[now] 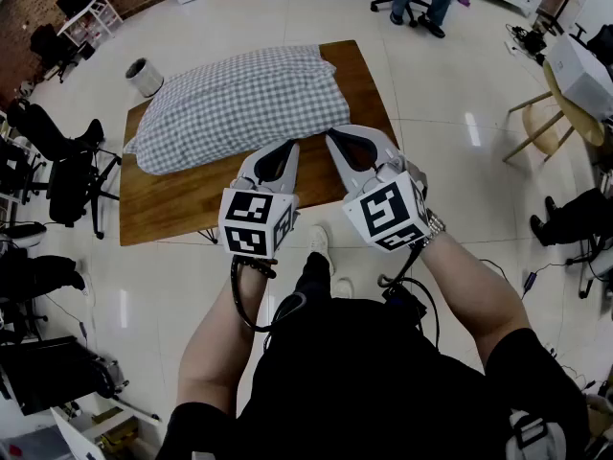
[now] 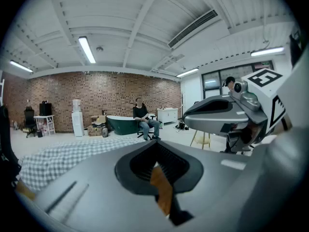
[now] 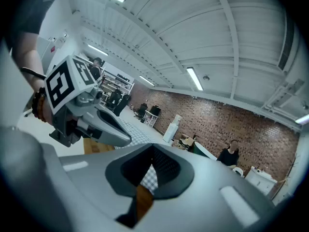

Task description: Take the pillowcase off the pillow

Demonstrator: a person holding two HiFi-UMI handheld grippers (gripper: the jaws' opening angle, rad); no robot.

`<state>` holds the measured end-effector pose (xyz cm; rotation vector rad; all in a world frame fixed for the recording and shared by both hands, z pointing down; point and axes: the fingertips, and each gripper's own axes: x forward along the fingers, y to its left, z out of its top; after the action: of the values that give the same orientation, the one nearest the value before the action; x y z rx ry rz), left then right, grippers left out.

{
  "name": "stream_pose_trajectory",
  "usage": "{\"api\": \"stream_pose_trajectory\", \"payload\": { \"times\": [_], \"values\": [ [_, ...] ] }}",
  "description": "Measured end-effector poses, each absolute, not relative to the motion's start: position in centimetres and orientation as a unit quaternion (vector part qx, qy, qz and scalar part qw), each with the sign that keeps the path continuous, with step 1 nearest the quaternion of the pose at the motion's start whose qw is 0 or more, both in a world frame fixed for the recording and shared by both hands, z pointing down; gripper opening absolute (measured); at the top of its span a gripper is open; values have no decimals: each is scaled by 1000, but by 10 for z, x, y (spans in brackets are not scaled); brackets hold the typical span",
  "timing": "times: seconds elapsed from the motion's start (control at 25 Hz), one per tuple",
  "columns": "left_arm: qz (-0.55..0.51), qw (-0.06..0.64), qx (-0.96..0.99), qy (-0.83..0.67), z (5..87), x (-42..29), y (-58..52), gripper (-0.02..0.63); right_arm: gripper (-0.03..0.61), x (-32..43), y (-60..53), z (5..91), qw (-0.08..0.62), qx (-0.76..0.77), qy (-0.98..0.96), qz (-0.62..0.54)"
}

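Head view's showing nothing started: checked grey-white fabric pillow point(image 1: 235, 103) is lying fully cased on the brown wooden table point(image 1: 182, 204), with left gripper point(image 1: 287, 151) and right gripper point(image 1: 337, 140) hovering near its front edge, jaws pressed together, empty.

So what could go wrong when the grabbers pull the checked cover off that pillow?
The grey-and-white checked pillow lies loose on the brown wooden table, one corner at its edge, so a tug might drag everything off. The left gripper and right gripper are shut and empty; unless they open, they may only shove it.
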<state>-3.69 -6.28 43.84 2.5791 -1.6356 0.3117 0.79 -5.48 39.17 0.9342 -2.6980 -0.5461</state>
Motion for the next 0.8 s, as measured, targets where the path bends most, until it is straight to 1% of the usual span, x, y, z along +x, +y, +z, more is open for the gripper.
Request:
{"api": "stream_pose_trajectory", "payload": {
  "times": [0.16,0.36,0.56,0.68,0.76,0.8],
  "values": [
    [76,90,837,-534,454,-45,-81,5,2,12,-79,408,135,328,-918,-176],
    [37,167,830,-531,478,-52,-100,5,2,8,-98,418,138,318,-922,-171],
    [-23,259,813,-521,495,-65,-121,6,5,3,-125,423,152,318,-922,-161],
    [-66,317,798,-508,508,-71,-136,31,9,1,-144,429,163,320,-921,-154],
    [-97,349,792,-492,508,-74,-148,59,11,-3,-159,431,171,322,-919,-150],
    [-115,362,789,-482,506,-75,-155,84,12,-5,-167,433,175,324,-918,-147]
  ]
}}
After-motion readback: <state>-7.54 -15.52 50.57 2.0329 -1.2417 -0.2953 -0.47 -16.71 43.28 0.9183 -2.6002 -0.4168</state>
